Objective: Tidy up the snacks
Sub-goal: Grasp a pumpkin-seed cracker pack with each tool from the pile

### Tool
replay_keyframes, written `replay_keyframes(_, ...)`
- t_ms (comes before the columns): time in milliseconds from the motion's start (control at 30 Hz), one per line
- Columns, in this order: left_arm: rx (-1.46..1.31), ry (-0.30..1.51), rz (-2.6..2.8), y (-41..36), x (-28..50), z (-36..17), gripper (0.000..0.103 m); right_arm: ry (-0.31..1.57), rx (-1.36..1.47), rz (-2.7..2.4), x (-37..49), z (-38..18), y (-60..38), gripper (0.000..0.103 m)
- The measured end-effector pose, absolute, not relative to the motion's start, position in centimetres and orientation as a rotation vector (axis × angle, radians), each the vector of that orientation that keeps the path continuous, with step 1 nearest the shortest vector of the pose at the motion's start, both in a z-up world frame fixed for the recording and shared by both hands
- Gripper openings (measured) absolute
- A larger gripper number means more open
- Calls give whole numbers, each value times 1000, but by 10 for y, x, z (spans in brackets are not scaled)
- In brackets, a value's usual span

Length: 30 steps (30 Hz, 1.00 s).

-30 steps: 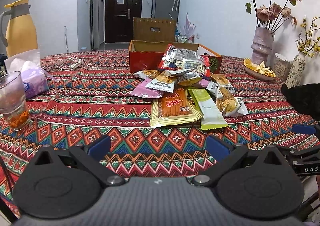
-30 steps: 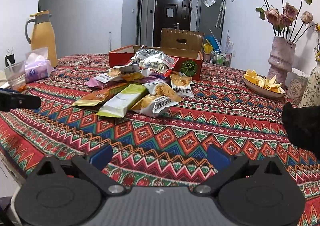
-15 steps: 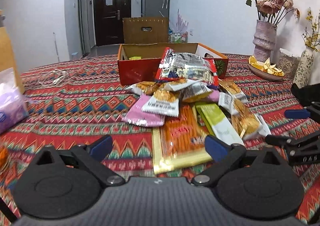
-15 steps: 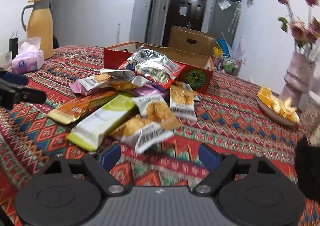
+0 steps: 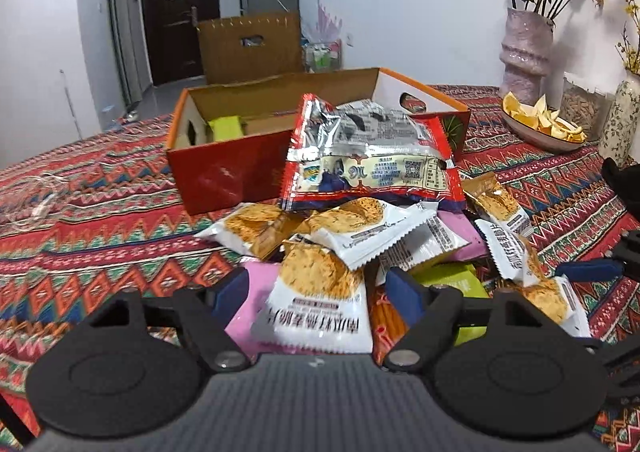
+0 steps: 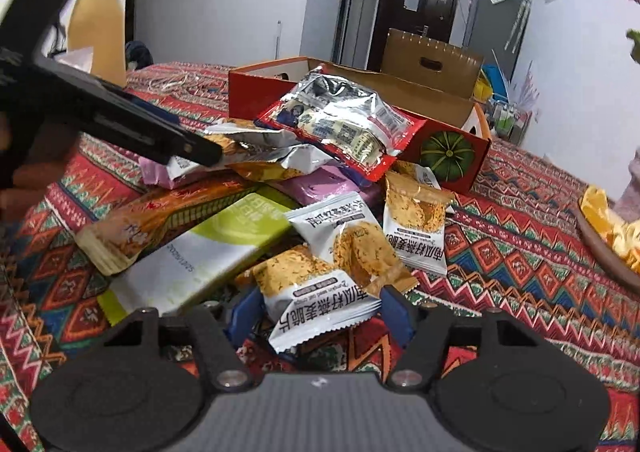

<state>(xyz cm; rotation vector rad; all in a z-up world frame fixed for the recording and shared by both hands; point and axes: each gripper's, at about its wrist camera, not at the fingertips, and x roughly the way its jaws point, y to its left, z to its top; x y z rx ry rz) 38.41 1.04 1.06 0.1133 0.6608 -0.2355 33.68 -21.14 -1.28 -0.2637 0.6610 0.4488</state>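
**Both grippers at the snack pile, jaws spread around cracker packets**

We saw bare patterned tablecloth (image 5: 100, 212) at 9 o'clock of the pile in the left wrist view, and more open cloth at 3 o'clock in the right wrist view, running toward the dish of orange peel (image 6: 608, 228) at the frame edge.

Our left gripper (image 5: 310, 292) sat low at the pile's near edge, jaws wide, a white oat-cracker packet (image 5: 320, 292) lying between the blue pads; we could not tell whether either pad touched it. Our right gripper (image 6: 320, 312) was likewise spread, straddling another white cracker packet (image 6: 320, 300), its pads just beside the wrapper's sides.

The snacks lay heaped at 12 o'clock of both grippers: a silver-and-red foil bag (image 5: 372, 156) leaned against the front wall of the open red cardboard box (image 5: 224, 172), with a green packet (image 5: 226, 128) already inside. A pink wrapper (image 5: 252, 304), a lime-green packet (image 6: 212, 248) and an orange stick pack (image 6: 160, 220) lay under the crackers. In the right wrist view the left gripper's black body crossed at 10 o'clock, before the yellow thermos (image 6: 98, 24). A vase of dried roses (image 5: 524, 48) stood at 2 o'clock.
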Motion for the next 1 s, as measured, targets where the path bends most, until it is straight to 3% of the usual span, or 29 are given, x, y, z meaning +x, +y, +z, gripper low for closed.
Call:
replay_keyframes(100, 75, 692, -243, 14, 394, 3, 65, 660, -256, 443, 335, -13, -213, 63)
replay_keyframes(167, 82, 675, -234, 15, 393, 3, 49, 676, -259, 429, 334, -12, -214, 64)
replay_keyframes(233, 70, 681, -232, 17, 389, 7, 45, 704, -282, 420, 333, -12, -213, 65)
replay_keyframes(333, 34, 681, -240, 20, 376, 14, 45, 668, -310, 425, 324, -7, -213, 73)
replay_keyframes(467, 27, 666, -236, 20, 349, 22, 43, 626, -374, 454, 328, -4, -205, 73)
replay_keyframes(567, -10, 655, -230, 25, 325, 28, 43, 598, -424, 494, 338, -6, -198, 68)
replay_keyframes(600, -22, 650, -222, 27, 315, 30, 43, 615, -424, 501, 341, -7, -197, 56)
replay_keyframes(633, -30, 645, -216, 29, 306, 32, 43, 628, -413, 513, 342, -8, -197, 51)
replay_keyframes(1000, -108, 682, -165, 37, 232, 24, 43, 694, -212, 435, 261, -12, -220, 41)
